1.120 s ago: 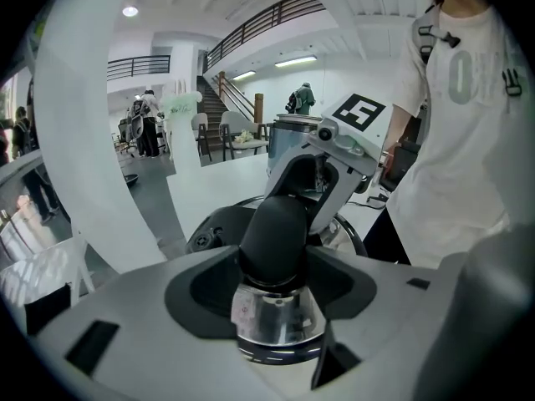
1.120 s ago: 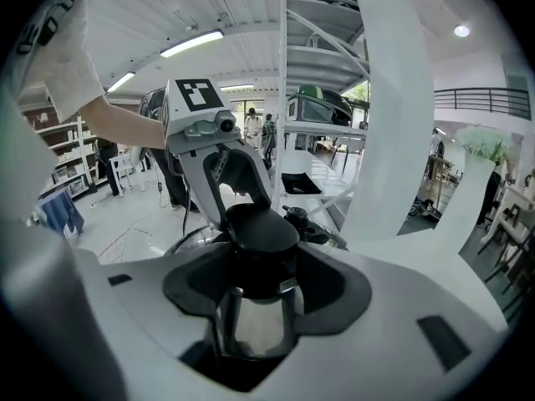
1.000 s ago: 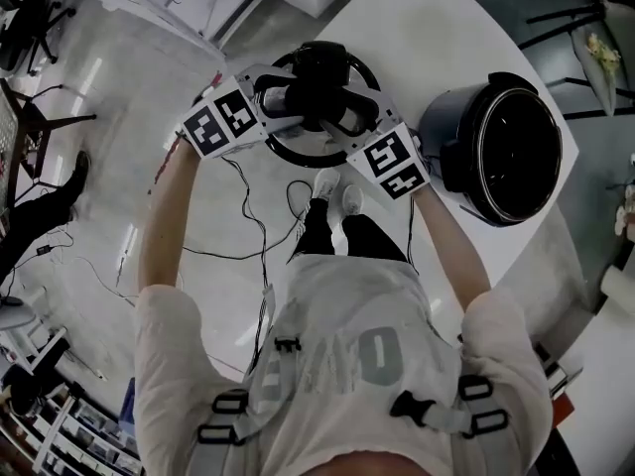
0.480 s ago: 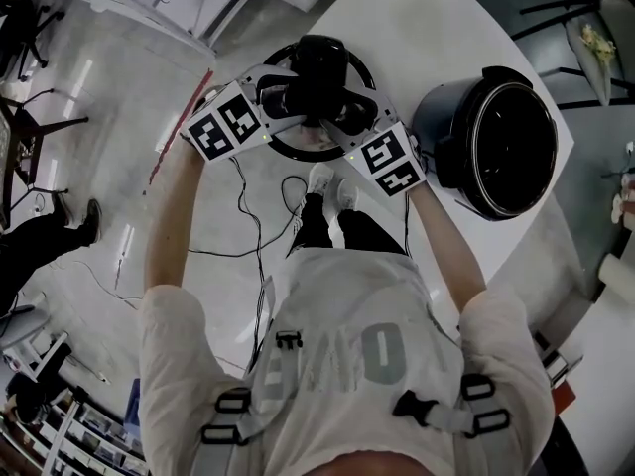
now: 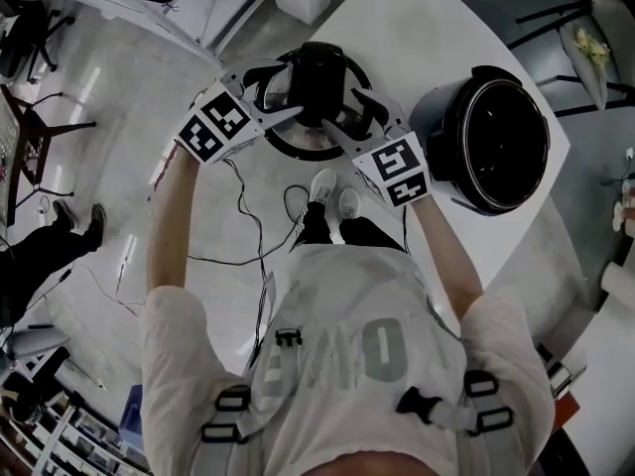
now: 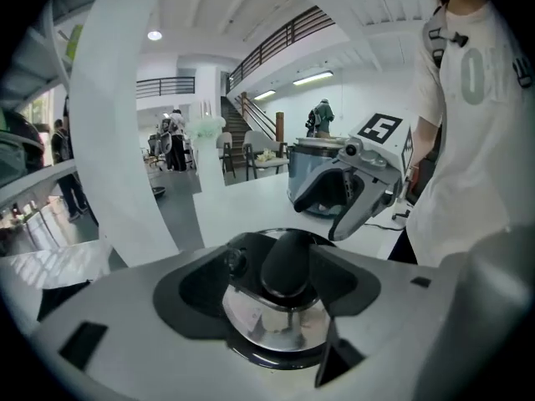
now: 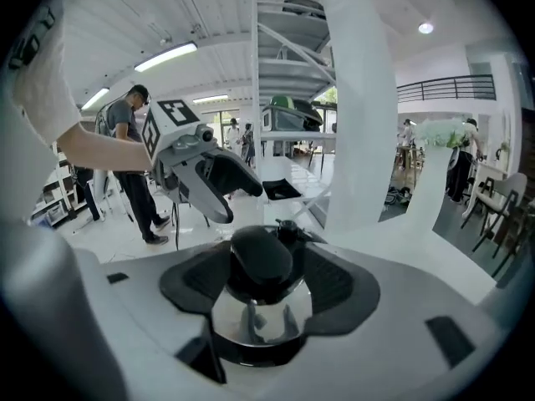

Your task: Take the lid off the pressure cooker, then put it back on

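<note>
Pot (image 5: 496, 142) stands open beside lid (image 5: 317, 75); cables (image 5: 260, 224) on floor (image 5: 109, 137).

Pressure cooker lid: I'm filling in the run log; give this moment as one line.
lid off, pot open | left gripper and right gripper: fingers just opened further, lid handle between them

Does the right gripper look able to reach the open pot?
Probably yes: the pot stands beside the right gripper, nothing between; its jaws, which have just been opening, straddle the lid handle.
</note>
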A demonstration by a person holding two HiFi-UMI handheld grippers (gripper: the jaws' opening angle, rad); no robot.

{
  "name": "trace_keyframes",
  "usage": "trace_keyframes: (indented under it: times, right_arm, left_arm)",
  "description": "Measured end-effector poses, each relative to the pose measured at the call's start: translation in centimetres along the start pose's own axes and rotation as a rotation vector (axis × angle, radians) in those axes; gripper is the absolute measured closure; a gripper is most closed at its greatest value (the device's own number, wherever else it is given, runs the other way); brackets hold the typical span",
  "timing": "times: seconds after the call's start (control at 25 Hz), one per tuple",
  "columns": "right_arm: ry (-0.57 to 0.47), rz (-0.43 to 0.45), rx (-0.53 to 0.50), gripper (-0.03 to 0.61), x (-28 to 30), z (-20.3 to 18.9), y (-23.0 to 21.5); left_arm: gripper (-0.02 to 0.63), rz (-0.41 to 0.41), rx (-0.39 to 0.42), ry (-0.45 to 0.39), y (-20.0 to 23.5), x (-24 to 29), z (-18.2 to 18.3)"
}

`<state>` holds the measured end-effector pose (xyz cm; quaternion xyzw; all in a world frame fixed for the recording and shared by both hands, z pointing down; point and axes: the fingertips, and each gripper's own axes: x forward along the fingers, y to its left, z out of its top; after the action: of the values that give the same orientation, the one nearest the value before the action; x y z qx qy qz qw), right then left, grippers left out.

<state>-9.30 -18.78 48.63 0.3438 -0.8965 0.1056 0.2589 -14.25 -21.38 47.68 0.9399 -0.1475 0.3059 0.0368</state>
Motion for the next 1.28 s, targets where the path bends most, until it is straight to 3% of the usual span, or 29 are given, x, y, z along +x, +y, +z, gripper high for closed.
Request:
trace_keyframes:
  times: [0.08, 0.2, 0.28, 0.4, 0.56, 0.76, 1.0, 1.16, 1.28]
  right_arm:
    - [-0.061, -0.025, 0.017, 0.304, -1.5, 2.3, 0.0]
    - [-0.145, -0.125, 0.052, 0.31, -3.7, 5.3, -0.8]
    - [-0.211, -0.197, 0.088, 0.31, -5.2, 6.8, -1.4]
    - [-0.309, -0.257, 0.133, 0.31, -7.1, 8.7, -1.9]
    - [-0.382, -0.298, 0.11, 0.313, -9.4, 10.0, -1.7]
    - [-0.431, -0.31, 0.115, 0.322, -11.4, 10.4, -1.7]
    - [-0.433, -0.293, 0.098, 0.324, -11.8, 10.3, -0.9]
    - [-0.433, -0.285, 0.093, 0.324, -11.6, 10.8, -0.5]
    - [-0.404, -0.253, 0.07, 0.322, -10.4, 10.6, 0.2]
  left_arm:
    - [0.327, 0.089, -0.006, -0.054, 0.6, -1.8, 2.1]
    - [0.327, 0.36, -0.045, -0.218, 1.3, -5.6, 6.7]
    - [0.327, 0.52, -0.112, -0.323, 0.8, -7.9, 8.5]
    - [0.327, 0.664, -0.238, -0.422, -0.6, -10.4, 9.3]
    - [0.327, 0.811, -0.361, -0.485, -2.0, -13.0, 8.4]
    - [0.328, 0.893, -0.383, -0.521, -2.4, -15.5, 8.4]
    - [0.327, 0.914, -0.372, -0.528, -3.7, -16.0, 8.2]
    - [0.328, 0.904, -0.345, -0.516, -3.6, -16.5, 8.4]
    - [0.328, 0.85, -0.292, -0.452, -3.0, -15.0, 8.0]
